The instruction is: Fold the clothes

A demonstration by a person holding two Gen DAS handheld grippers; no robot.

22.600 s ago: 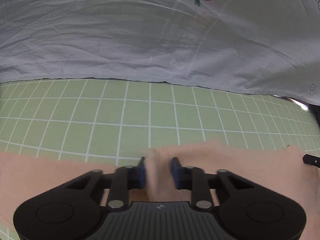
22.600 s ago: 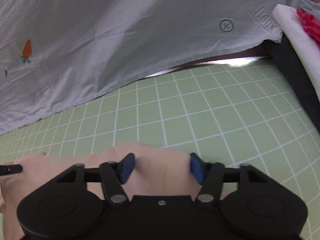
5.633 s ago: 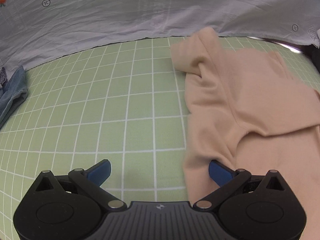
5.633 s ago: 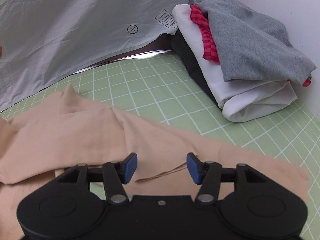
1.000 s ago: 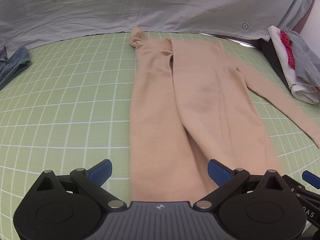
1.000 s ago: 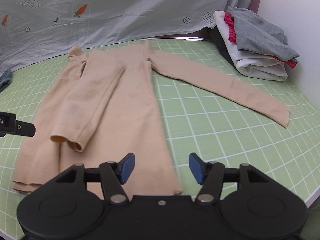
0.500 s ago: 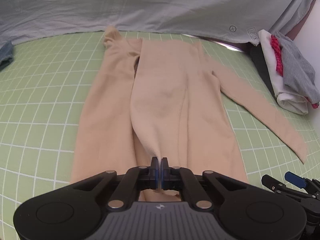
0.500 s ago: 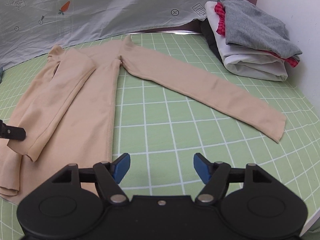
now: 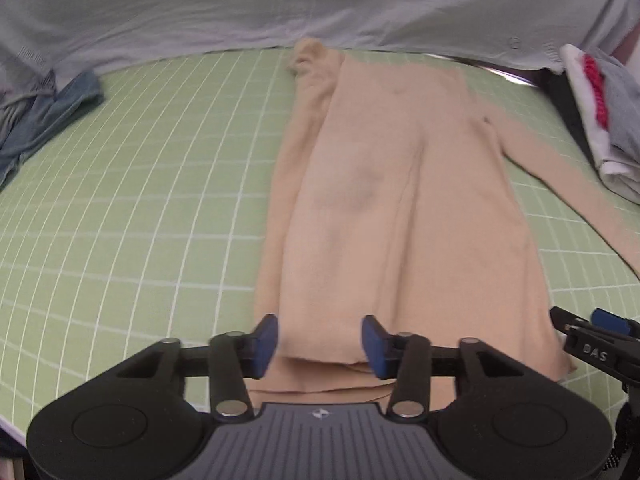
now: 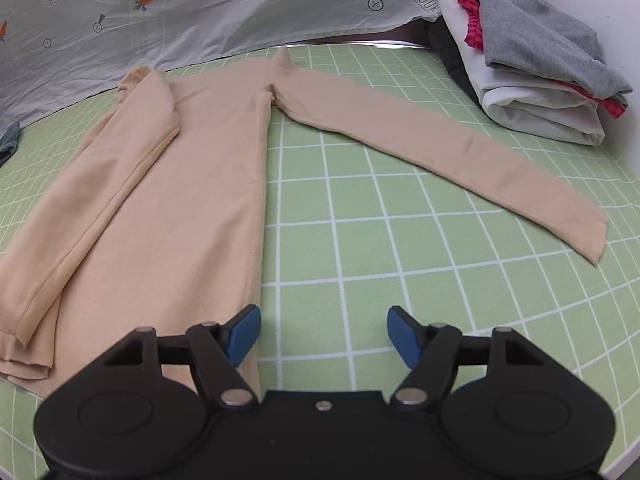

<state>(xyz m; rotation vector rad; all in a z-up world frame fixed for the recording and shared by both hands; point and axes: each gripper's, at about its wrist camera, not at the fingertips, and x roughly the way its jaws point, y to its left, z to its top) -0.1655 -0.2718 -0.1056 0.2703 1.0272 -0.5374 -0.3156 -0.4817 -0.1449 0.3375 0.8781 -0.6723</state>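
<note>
A peach long-sleeved top (image 9: 404, 208) lies flat on the green grid mat (image 9: 140, 200), collar at the far end. Its left sleeve (image 10: 100, 192) is folded lengthwise over the body, cuff near the hem. Its right sleeve (image 10: 460, 152) lies stretched out diagonally to the right on the mat. My left gripper (image 9: 319, 342) is open and empty, its jaws on either side of the folded sleeve's cuff at the hem. My right gripper (image 10: 322, 338) is open and empty, just right of the top's lower right hem; its tip shows in the left wrist view (image 9: 592, 328).
A stack of folded clothes, white, grey and red (image 10: 532, 64), stands at the far right by a white wall. A grey printed sheet (image 10: 200, 4) hangs along the back. Blue denim (image 9: 48, 116) lies at the far left. The mat's near right edge (image 10: 624, 412) is close.
My left gripper has let go of the sleeve cuff and opened; the sleeve now lies flat on the body. My right gripper has moved a little nearer the hem, still open.
</note>
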